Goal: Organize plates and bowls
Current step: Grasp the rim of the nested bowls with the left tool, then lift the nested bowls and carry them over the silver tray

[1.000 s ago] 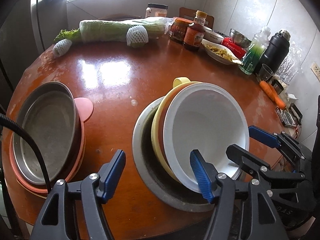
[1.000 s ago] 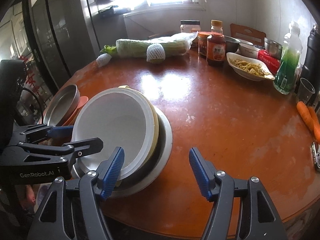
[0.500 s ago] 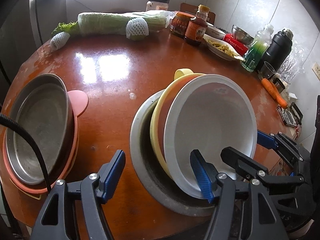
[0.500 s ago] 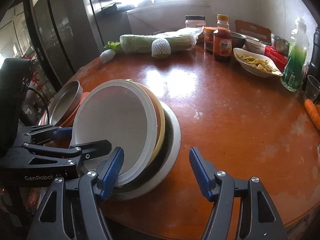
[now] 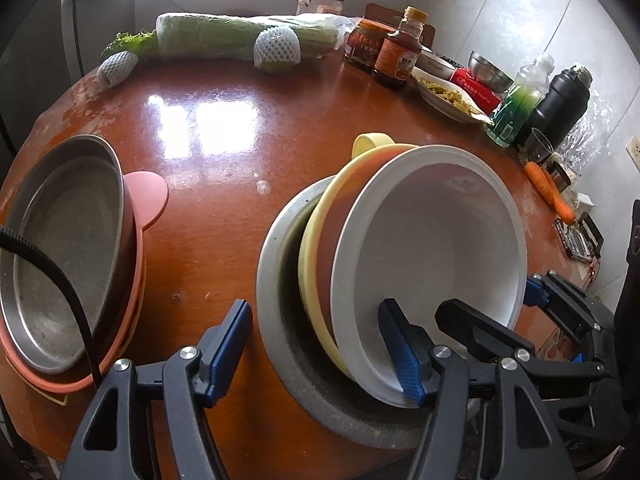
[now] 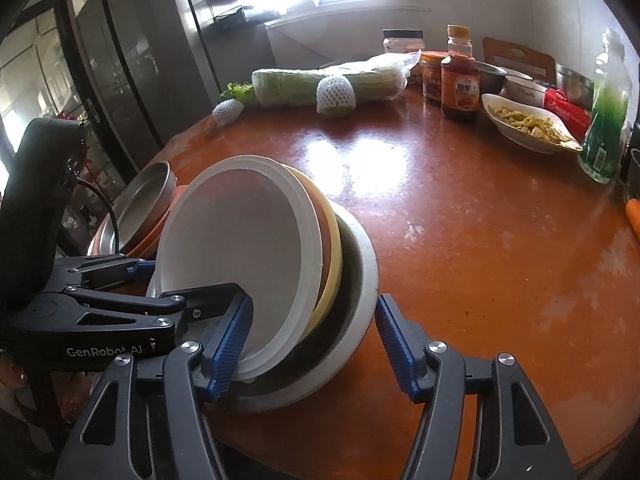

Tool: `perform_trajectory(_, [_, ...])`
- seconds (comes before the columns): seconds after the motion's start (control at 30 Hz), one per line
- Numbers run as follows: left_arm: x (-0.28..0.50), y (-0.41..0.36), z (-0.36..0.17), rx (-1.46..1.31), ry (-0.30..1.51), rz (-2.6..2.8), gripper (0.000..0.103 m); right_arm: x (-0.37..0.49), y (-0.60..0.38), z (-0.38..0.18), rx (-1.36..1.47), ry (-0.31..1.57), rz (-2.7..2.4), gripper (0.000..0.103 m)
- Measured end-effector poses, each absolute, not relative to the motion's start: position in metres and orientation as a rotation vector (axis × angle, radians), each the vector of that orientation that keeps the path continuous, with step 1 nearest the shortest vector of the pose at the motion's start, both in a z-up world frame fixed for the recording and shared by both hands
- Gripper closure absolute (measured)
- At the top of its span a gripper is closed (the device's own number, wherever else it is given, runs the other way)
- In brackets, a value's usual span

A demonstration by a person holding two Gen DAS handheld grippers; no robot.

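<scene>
On the left of the tabletop (image 5: 248, 160), 1 steel pan (image 5: 60, 256) sits in 1 pink dish (image 5: 146, 200). Just right stands a nested stack: 1 grey bowl (image 5: 276, 320), 1 yellow bowl (image 5: 316, 240), 1 orange bowl (image 5: 340, 216) and 1 white bowl (image 5: 440, 248), the upper 3 tipped up. Both tongs have just been closing and straddle the stack's near rims: left tongs (image 5: 316, 348) and right tongs (image 6: 314, 344), pads not visibly pressing. Behind: 1 wrapped cabbage (image 5: 240, 36), 2 foam-netted fruits, 1 sauce bottle (image 5: 398, 56), 1 carrot (image 5: 548, 192). The left tongs read "GenRobot.AI".
</scene>
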State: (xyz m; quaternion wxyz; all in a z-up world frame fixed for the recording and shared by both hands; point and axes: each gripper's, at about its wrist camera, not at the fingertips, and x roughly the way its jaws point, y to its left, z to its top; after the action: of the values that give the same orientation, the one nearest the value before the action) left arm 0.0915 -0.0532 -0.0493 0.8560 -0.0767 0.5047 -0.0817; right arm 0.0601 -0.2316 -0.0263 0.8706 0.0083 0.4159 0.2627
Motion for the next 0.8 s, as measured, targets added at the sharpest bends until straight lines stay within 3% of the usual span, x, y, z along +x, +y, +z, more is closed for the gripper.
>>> perform_trajectory(0.1, [0.091, -0.055, -0.049, -0.190, 1.061, -0.211, 0.055, 0.060, -0.232, -0.027, 0.039, 0.872, 0.565, 0.043])
perform_trajectory(0.8, [0.088, -0.044, -0.024, -0.169, 1.008, -0.201, 0.055, 0.060, -0.218, -0.009, 0.005, 0.832, 0.566, 0.044])
